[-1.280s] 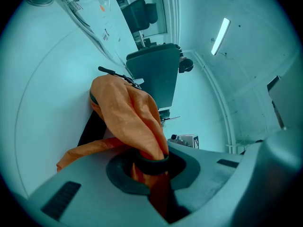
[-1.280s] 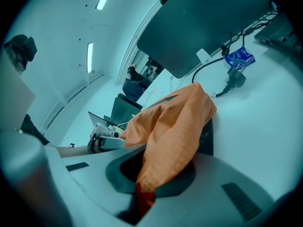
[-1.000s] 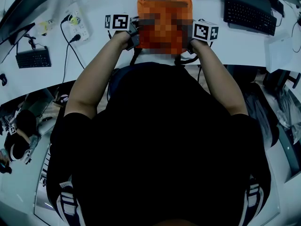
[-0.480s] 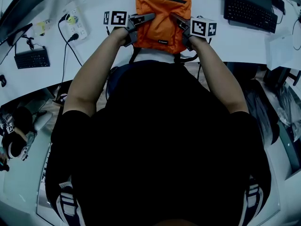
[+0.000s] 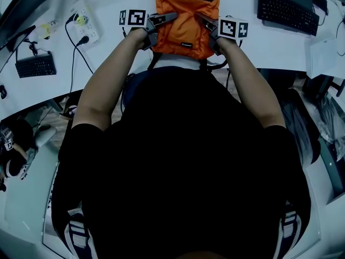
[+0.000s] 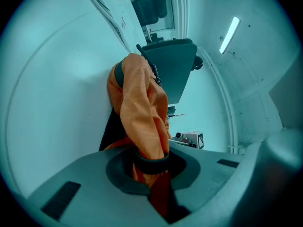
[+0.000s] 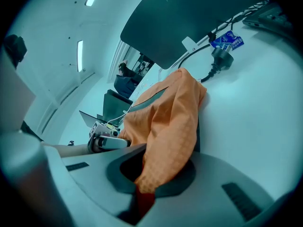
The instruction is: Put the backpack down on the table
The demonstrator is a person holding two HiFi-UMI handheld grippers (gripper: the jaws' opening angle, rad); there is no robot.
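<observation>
Nearest, at the bottom of the head view, the person's black-clad torso fills the frame, and both bare forearms reach toward the top centre. There the left gripper (image 5: 164, 19) and the right gripper (image 5: 204, 20) flank the orange backpack (image 5: 186, 12), each carrying a cube with black-and-white square markers. The left gripper view shows its jaws clenched on a bunched fold of the orange fabric. The right gripper view shows the same pinch on the other side.

The backpack lies on the white table (image 5: 280, 45) close to its near edge, zip side up, and its black straps (image 5: 214, 66) trail off that edge. A small white logo on its lower front is too small to read.

Farther off, a white power strip (image 5: 86, 27) sits upper left and a black keyboard (image 5: 285, 9) upper right. In the right gripper view a blue tag (image 7: 227, 40) hangs on a cable beyond the backpack, its print illegible.
</observation>
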